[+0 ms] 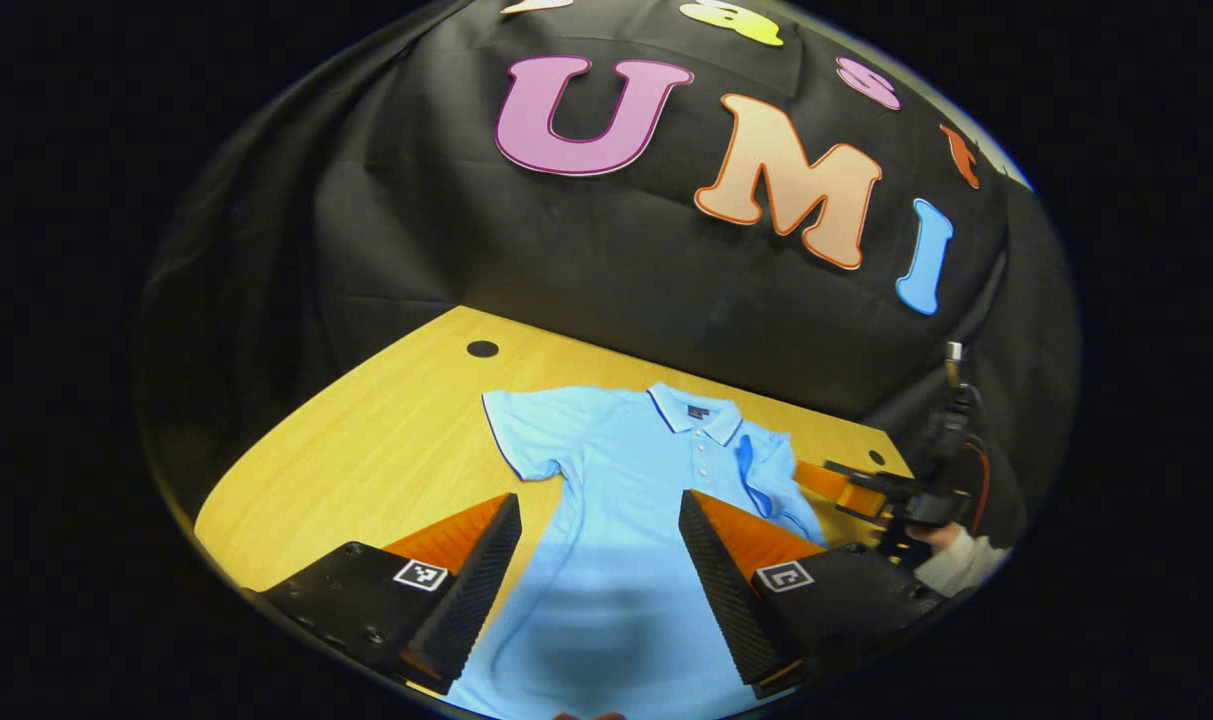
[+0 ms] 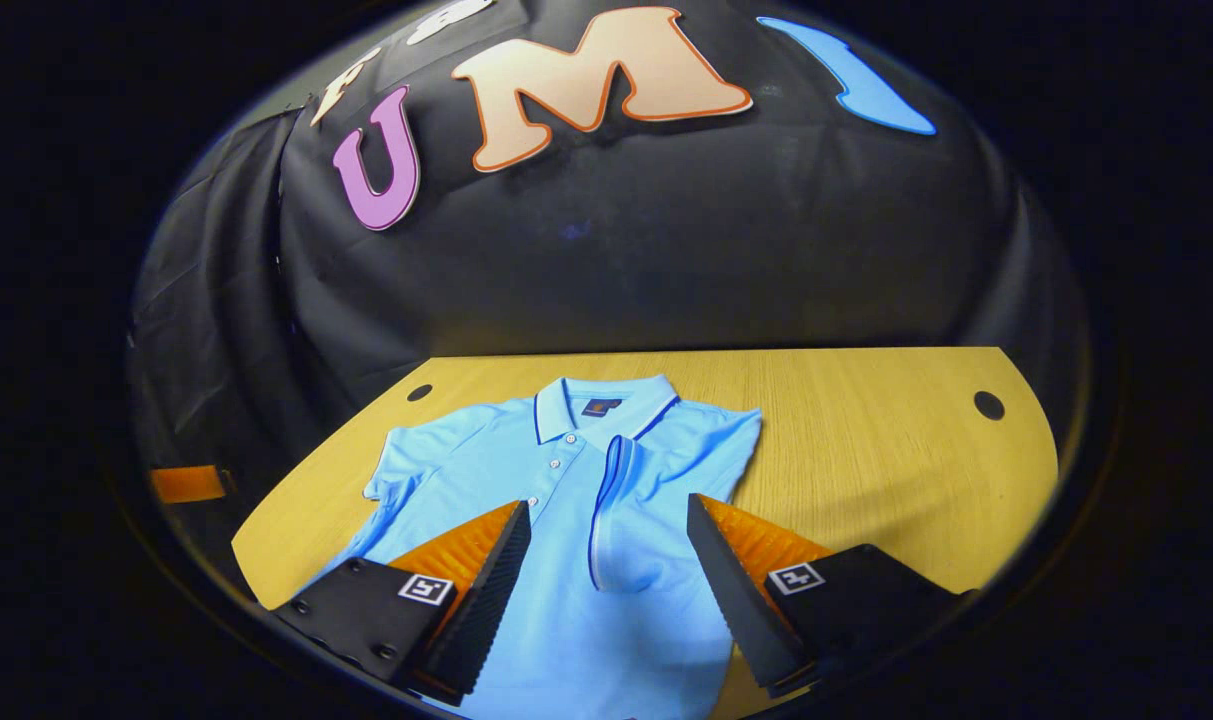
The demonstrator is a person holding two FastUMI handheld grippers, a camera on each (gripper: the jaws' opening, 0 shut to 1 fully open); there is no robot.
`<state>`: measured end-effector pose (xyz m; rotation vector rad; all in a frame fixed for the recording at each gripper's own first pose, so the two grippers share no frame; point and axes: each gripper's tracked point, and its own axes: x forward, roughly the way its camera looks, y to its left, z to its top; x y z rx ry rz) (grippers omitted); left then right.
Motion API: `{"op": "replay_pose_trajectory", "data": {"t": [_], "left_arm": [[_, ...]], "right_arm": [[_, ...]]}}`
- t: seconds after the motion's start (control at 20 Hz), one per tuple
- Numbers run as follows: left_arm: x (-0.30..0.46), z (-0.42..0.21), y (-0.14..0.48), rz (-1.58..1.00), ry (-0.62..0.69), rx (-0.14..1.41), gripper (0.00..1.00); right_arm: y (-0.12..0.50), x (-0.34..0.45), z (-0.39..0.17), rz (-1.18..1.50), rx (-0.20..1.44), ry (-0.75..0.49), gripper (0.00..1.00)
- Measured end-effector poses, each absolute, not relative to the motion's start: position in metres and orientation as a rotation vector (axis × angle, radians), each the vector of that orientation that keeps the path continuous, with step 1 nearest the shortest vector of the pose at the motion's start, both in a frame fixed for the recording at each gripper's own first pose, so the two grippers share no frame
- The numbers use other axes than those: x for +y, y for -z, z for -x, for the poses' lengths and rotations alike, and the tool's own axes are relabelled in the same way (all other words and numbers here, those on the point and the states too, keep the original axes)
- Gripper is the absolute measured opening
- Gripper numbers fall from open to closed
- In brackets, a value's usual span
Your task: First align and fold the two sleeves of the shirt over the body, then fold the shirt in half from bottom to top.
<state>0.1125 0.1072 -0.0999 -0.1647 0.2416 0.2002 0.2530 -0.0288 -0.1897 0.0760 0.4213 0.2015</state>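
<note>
A light blue polo shirt (image 1: 616, 520) lies flat on the wooden table, collar toward the booth wall. In the right gripper view the shirt (image 2: 566, 500) has its right sleeve (image 2: 616, 510) folded over the body, while the left sleeve (image 2: 406, 465) still lies spread out. My left gripper (image 1: 598, 545) hovers open over the shirt's lower body, nothing between its fingers. My right gripper (image 2: 606, 550) is open above the folded sleeve and chest. The right gripper (image 1: 866, 490) also appears in the left gripper view, at the shirt's right side, held by a hand (image 1: 951, 545).
The yellow wooden table (image 2: 866, 450) has bare surface to the right of the shirt and cable holes (image 2: 988, 405) (image 1: 482, 349) near its corners. Black cloth wall stands close behind the table's far edge. A sleeve cuff of the person (image 1: 966, 565) shows at the right.
</note>
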Motion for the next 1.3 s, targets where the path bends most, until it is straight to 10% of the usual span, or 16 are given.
{"op": "replay_pose_trajectory", "data": {"t": [1.3], "left_arm": [[0.248,-0.282,0.193,0.015,-0.333,0.44,0.91]], "right_arm": [[0.158,-0.122,-0.081,-0.12,0.446,0.175,0.98]]}}
